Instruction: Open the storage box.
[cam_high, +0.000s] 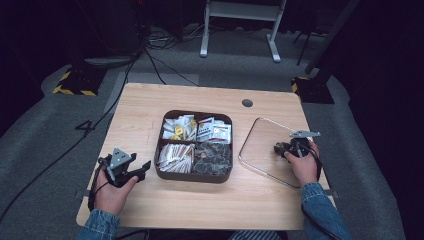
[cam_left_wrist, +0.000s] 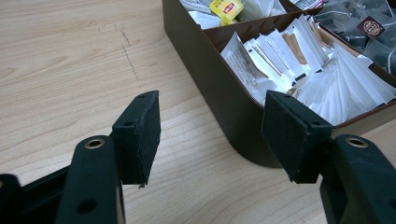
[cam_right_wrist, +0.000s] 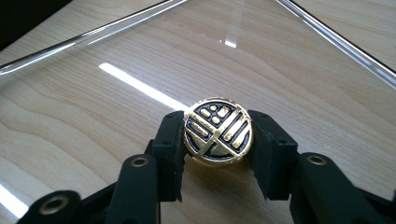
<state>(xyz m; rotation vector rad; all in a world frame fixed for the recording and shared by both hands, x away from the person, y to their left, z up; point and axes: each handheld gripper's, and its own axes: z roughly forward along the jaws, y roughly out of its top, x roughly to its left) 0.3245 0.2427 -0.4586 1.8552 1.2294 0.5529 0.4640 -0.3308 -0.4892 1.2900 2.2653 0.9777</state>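
Right gripper (cam_right_wrist: 218, 154) pinches a round gold-and-black knob (cam_right_wrist: 218, 135) between its fingers (cam_right_wrist: 170, 149), one pad on each side of the disc, patterned face up toward the camera. The knob sits at the middle of a clear glass lid (cam_right_wrist: 140, 60) with a thin metal rim, and the lid lies flat on the wooden table (cam_high: 210, 200), wood grain showing through the glass with bright streaks of reflected light. In the high view the right gripper (cam_high: 285, 148) is over the glass lid (cam_high: 260, 137), which lies to the right of the brown box (cam_high: 194, 176), just beside it but apart. The box is divided into four compartments: white and yellow packets at the back left, white and red-marked packets at the back right, paper sachets (cam_high: 175, 157) at the front left, dark wrapped bags at the front right. Left gripper (cam_high: 134, 170) rests on the table to the left of the box, held in the person's left hand (cam_high: 112, 192). In the left gripper view its fingers (cam_left_wrist: 140, 135) stand spread with nothing between them, pointed at the front left corner of the box (cam_left_wrist: 219, 98), near it and not touching. Bare table shows in the gap.
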